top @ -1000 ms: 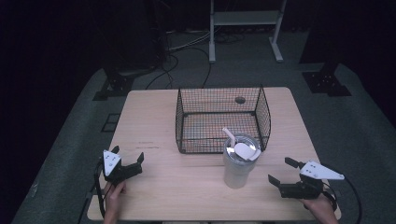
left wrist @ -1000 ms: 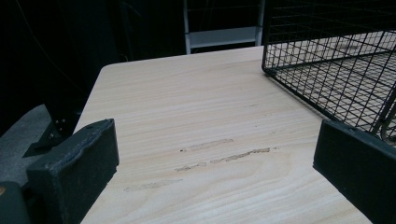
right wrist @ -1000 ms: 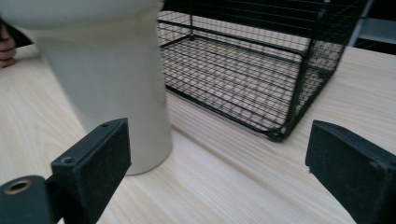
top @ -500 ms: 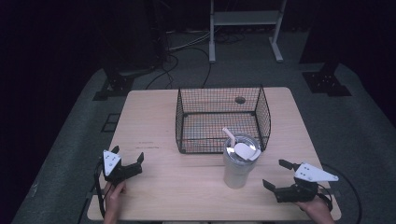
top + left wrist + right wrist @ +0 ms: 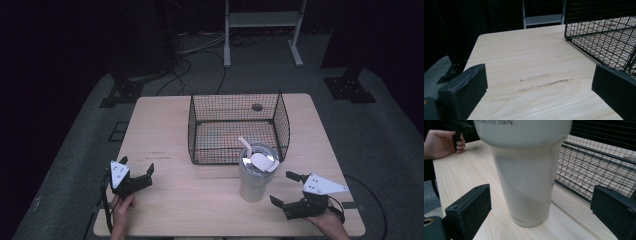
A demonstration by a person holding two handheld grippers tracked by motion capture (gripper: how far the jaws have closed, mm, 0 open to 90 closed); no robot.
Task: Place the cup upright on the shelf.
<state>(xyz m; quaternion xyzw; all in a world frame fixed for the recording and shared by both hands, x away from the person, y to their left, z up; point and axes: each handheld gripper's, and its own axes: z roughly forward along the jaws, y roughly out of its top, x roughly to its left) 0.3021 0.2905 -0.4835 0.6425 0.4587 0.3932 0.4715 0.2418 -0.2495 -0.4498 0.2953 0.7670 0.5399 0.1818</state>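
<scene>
Standing upright near the front edge of the wooden table (image 5: pixel 165 125), a pale tumbler (image 5: pixel 255 177) with a lid and a straw (image 5: pixel 245 147) waits just in front of the wire basket (image 5: pixel 237 127), close to the basket's near right corner. The right gripper (image 5: pixel 290 190), held low at the table's near right, sits just to the right of the tumbler with its jaws spread wide and nothing between them; in the right gripper view the tumbler (image 5: pixel 526 175) rises dead ahead between the two black jaws, its long axis vertical and its narrower base planted on the wood. The left gripper (image 5: pixel 137 172) rests well apart at the near left, jaws likewise parted and empty, facing bare table (image 5: pixel 531 65) with the basket (image 5: pixel 604 30) off to its right side. The right hand is plainly the nearer one, and the coming move looks to turn on a short sideways advance to the left, bringing the open jaws around the tumbler's upright body. The basket lies immediately beyond, farther from the person.
</scene>
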